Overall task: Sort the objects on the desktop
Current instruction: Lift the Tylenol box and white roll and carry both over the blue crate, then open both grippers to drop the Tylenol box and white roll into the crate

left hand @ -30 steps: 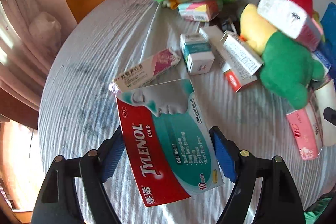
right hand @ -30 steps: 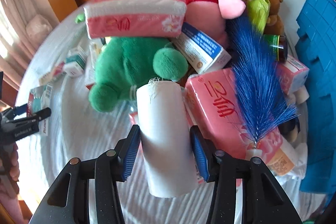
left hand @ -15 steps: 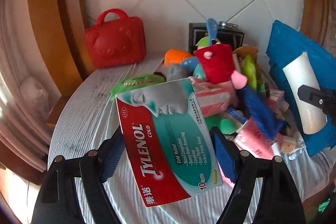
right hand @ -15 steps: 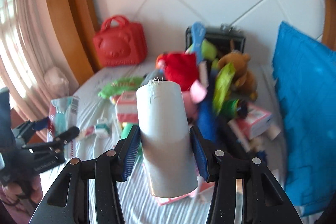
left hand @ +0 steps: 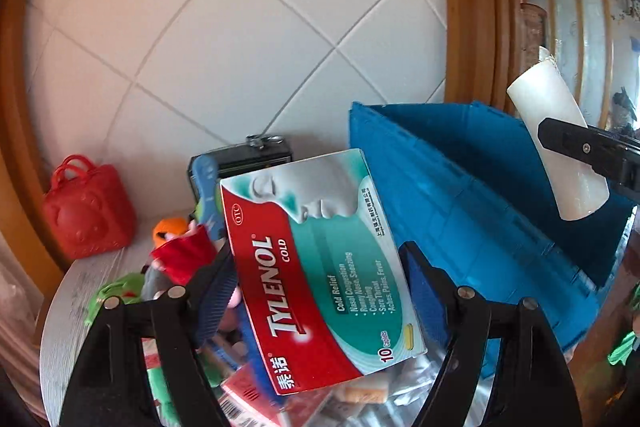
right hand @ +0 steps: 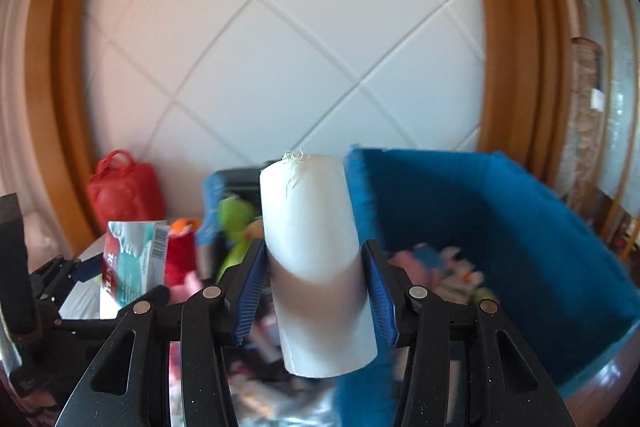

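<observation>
My left gripper (left hand: 320,291) is shut on a red, green and white Tylenol Cold box (left hand: 320,267), held up in the air above the cluttered table. My right gripper (right hand: 312,287) is shut on a white roll (right hand: 316,259), pads pressed on both its sides. A big blue bin (left hand: 480,203) stands to the right; in the left wrist view the white roll (left hand: 556,143) hangs over its far right side. In the right wrist view the bin (right hand: 500,227) holds several small items, and the Tylenol box (right hand: 134,263) shows at the left.
A red bear-faced case (left hand: 86,215) stands at the back left by a wooden frame. Plush toys (left hand: 180,255), boxes and packets (left hand: 248,387) crowd the round white table (left hand: 68,323). A black box (left hand: 256,155) sits against the tiled wall.
Both grippers have risen and swung right with their loads, from close over the table's clutter to level with the blue bin. Neither grip has changed.
</observation>
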`<state>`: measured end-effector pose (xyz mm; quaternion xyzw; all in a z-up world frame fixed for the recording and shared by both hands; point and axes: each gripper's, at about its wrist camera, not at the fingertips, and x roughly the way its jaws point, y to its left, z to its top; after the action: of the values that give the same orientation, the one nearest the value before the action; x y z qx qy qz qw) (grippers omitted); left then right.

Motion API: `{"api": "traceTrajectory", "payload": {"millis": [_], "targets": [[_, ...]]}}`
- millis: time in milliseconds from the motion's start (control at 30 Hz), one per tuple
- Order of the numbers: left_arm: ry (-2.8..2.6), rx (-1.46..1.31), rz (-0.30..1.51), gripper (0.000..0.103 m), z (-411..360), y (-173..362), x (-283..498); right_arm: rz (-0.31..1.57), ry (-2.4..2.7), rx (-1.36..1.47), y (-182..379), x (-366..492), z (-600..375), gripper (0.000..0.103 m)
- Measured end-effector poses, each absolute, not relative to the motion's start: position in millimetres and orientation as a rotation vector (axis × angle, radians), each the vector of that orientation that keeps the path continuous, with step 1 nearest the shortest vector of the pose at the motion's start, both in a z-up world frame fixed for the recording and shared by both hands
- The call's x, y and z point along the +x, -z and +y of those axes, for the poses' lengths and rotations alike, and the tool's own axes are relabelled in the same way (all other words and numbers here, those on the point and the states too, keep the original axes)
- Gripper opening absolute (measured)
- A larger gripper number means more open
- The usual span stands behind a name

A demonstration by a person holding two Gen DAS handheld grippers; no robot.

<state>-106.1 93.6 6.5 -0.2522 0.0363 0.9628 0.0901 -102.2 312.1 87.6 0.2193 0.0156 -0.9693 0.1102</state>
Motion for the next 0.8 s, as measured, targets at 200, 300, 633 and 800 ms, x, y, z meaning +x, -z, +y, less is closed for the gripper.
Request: {"api": "traceTrajectory", "payload": {"millis": [200,300,633,800], "targets": [[-2.749,-0.819,0.116,0.079,206.7,-38.2,-167.1,0.044,2.962,0.699,-103.5,-164.1,421.9,0.048],[-2.674,-0.928,0.084,0.079,247.3,-48.1,-202.7,0.017,2.966,0.81,-100.7,-206.3,468.0,0.048],[-2.428,-1.444,0.271,0.079,366.3,22.2,-294.0,0.167,2.78,1.423,-10.3,-309.2,533.6,0.048],[-2.324,-1.574,0.299,0.079,379.9,50.0,-303.2,0.144,2.61,1.673,35.5,-336.8,546.5,0.048]]}}
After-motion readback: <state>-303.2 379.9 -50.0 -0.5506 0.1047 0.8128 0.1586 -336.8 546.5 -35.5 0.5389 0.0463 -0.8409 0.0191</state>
